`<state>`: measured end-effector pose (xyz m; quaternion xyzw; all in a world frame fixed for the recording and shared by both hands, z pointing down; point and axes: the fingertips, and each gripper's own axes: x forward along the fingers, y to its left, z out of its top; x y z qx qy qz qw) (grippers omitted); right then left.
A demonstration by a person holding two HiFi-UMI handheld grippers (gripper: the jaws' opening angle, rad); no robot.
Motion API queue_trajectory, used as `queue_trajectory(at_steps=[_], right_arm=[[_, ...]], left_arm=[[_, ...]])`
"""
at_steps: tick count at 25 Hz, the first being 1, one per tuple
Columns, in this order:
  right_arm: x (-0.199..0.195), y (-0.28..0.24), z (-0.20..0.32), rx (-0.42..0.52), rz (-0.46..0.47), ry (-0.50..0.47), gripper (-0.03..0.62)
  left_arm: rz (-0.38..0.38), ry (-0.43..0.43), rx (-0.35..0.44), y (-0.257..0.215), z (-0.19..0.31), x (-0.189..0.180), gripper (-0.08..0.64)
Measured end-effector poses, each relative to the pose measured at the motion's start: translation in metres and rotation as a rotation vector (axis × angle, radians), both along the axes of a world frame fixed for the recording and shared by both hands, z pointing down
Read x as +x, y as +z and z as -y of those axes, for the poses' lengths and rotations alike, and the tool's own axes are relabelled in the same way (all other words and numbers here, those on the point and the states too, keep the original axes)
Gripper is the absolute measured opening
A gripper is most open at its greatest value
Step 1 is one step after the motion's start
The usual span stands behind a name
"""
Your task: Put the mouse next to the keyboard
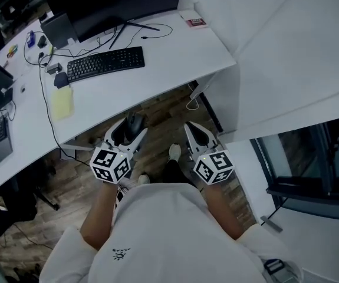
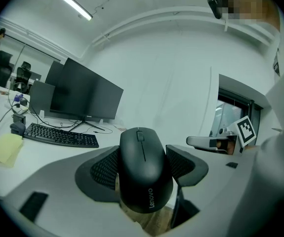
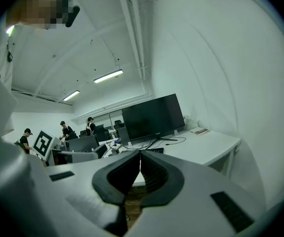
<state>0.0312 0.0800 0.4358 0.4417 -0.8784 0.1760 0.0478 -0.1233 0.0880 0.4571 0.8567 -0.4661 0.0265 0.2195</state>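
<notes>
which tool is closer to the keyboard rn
Left. The left tool, shut on the mouse, hangs just off the desk edge on the near side of the keyboard; the right tool, shut and empty, is farther off to the right.

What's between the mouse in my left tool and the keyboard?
Only bare white desk between the mouse and the keyboard, shown in the head view; the yellow notepad lies off to the side.
</notes>
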Motion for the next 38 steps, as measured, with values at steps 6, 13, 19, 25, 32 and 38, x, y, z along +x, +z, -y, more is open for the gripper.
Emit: queue_trajectory(at_steps=[6, 13, 19, 25, 32, 38], right_arm=[[0.017, 0.004, 0.055, -0.015, -0.002, -0.049, 0.02], [0.04, 0.002, 0.114, -0.022, 0.02, -0.099, 0.02], [0.057, 0.008, 0.158, -0.039, 0.018, -0.176, 0.02], [0.071, 0.018, 0.189, -0.05, 0.004, -0.261, 0.02], [0.086, 0.029, 0.213, -0.069, 0.016, -0.31, 0.02], [0.092, 0.034, 0.223, -0.086, 0.022, -0.318, 0.02]], left_arm=[[0.006, -0.036, -0.011, 0.002, 0.05, 0.02, 0.299], [0.029, -0.087, -0.02, 0.001, 0.101, 0.041, 0.299], [0.05, -0.18, -0.027, 0.0, 0.143, 0.056, 0.299], [0.059, -0.223, -0.037, 0.004, 0.17, 0.081, 0.299], [0.081, -0.271, -0.058, 0.013, 0.19, 0.096, 0.299], [0.095, -0.285, -0.078, 0.018, 0.201, 0.101, 0.299]])
